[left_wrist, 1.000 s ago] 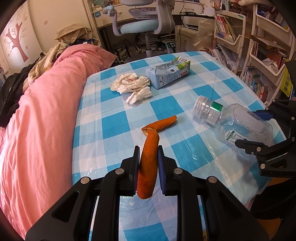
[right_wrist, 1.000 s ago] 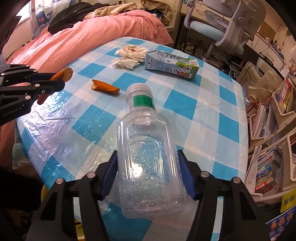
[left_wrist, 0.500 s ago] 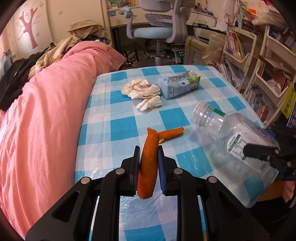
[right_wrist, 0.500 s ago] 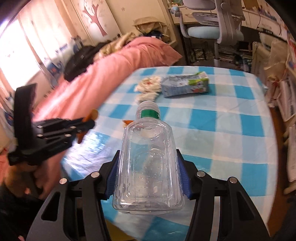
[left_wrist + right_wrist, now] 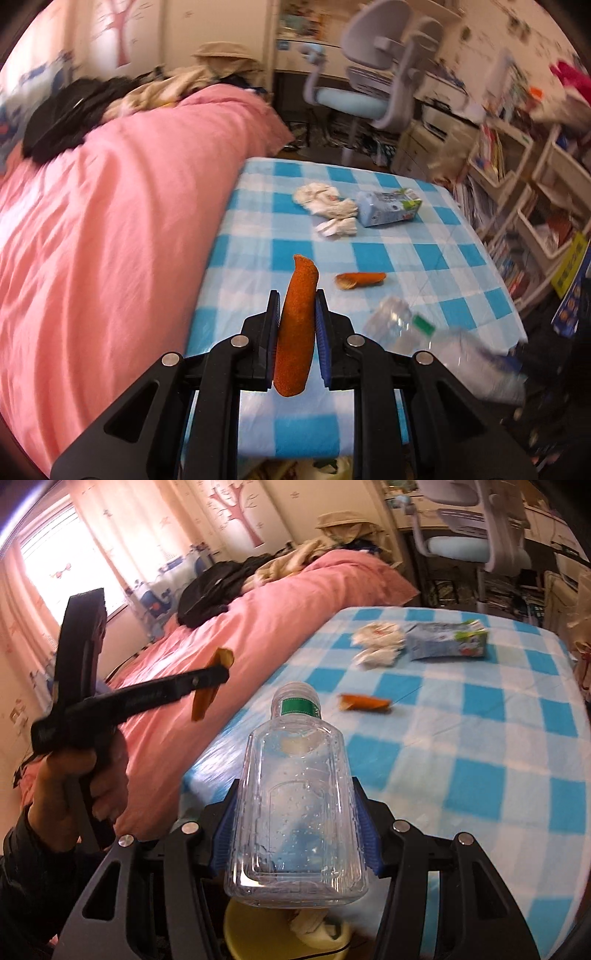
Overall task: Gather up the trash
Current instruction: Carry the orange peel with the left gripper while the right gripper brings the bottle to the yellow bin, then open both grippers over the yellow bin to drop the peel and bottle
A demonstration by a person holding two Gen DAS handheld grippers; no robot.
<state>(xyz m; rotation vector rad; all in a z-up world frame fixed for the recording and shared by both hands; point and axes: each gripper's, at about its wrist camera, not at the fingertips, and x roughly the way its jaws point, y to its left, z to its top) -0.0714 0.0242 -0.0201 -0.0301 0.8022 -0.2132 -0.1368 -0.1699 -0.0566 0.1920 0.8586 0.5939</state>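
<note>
Left tool [image 5: 297, 325] pinching a long strip of orange peel [image 5: 295, 332] between its blue pads, peel standing roughly upright and poking out above and below the jaws, lifted clear of the blue-and-white checked counter [image 5: 424, 254]. Right tool [image 5: 295, 834] clamped on a clear square-shouldered plastic bottle with a green neck label [image 5: 295, 801], cap end pointing away from the camera, bottle held up off the counter too, droplets visible inside. Same left tool also showing from the right wrist view, gripped by a hand [image 5: 79, 786] in a dark sleeve, off past the counter's left edge with the pink bedspread [image 5: 258, 620] behind it. Still lying on the counter: a second, shorter piece of orange peel [image 5: 360, 280] about mid-counter, a heap of crumpled white tissues [image 5: 327, 210] further back, and a light blue drink carton lying on its side [image 5: 388, 206] touching or just beside the tissues, hard to tell which. Low in the right wrist view, under the bottle, a yellow bin rim [image 5: 236, 930] with something white inside. Pale blue office chair [image 5: 369, 96] behind the counter, cluttered white shelves [image 5: 535, 192] on the right, all a bit blurry
</note>
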